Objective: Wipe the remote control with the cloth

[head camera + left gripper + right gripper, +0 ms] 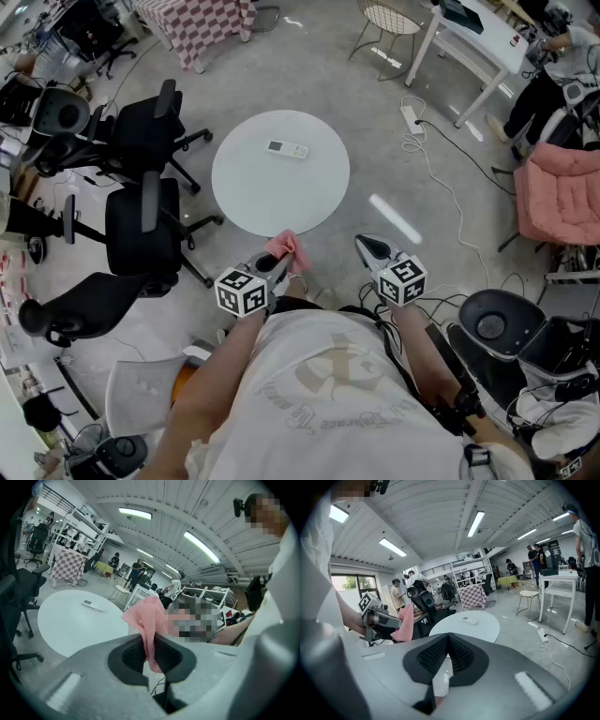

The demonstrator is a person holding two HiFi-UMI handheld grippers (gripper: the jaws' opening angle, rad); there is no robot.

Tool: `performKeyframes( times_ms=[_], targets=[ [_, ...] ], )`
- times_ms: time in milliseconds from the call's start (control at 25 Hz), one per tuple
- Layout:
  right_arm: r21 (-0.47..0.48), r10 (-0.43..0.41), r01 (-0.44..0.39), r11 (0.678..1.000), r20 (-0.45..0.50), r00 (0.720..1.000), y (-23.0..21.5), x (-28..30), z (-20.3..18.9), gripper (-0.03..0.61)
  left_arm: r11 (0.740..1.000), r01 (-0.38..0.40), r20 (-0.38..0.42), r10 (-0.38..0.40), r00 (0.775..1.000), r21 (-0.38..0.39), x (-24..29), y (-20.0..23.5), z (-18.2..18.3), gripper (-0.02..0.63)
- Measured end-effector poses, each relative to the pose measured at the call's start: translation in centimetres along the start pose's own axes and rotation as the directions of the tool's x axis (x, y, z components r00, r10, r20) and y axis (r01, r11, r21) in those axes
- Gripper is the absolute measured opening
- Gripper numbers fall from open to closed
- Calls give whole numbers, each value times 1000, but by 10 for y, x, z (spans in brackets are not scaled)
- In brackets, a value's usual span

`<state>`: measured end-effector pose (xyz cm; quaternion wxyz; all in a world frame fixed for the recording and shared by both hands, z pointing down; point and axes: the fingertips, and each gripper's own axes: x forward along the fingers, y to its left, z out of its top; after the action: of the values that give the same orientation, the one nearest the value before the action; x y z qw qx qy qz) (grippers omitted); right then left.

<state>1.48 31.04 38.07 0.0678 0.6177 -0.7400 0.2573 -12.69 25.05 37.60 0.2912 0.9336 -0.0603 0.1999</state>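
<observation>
Remote [287, 149]: too small in all three views to read buttons or markings.
Cloth [149, 620]: the pinched part is hidden between the pads of my left gripper [152, 653]. The loose part covers the right edge of the table [70, 625].
Right gripper view: the body of my right gripper [448, 648] blocks the table's near edge.
Head view: pink chair [562, 197] cut off at the right edge.

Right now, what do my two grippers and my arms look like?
Both the left gripper and right gripper are grey, with black ribbed fingers and a white cube of black square markers at the rear. You wear a white T-shirt with a pale print.
</observation>
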Motion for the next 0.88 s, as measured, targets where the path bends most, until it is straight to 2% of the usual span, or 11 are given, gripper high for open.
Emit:
performKeyframes(
  times_ms=[280, 600, 880],
  targets=[
    [-10, 12, -12, 1000, 10, 1000, 7, -9, 0, 8, 999, -28, 14, 28, 999, -29, -7, 1, -6, 18],
    [35, -38, 37, 999, 45, 998, -2, -9, 0, 8, 999, -32, 11, 33, 999, -39, -9, 5, -9, 20],
    [78, -6, 1, 997, 55, 998, -7, 16, 14, 8, 998, -41, 1, 41, 999, -47, -6, 25, 3, 19]
  ],
)
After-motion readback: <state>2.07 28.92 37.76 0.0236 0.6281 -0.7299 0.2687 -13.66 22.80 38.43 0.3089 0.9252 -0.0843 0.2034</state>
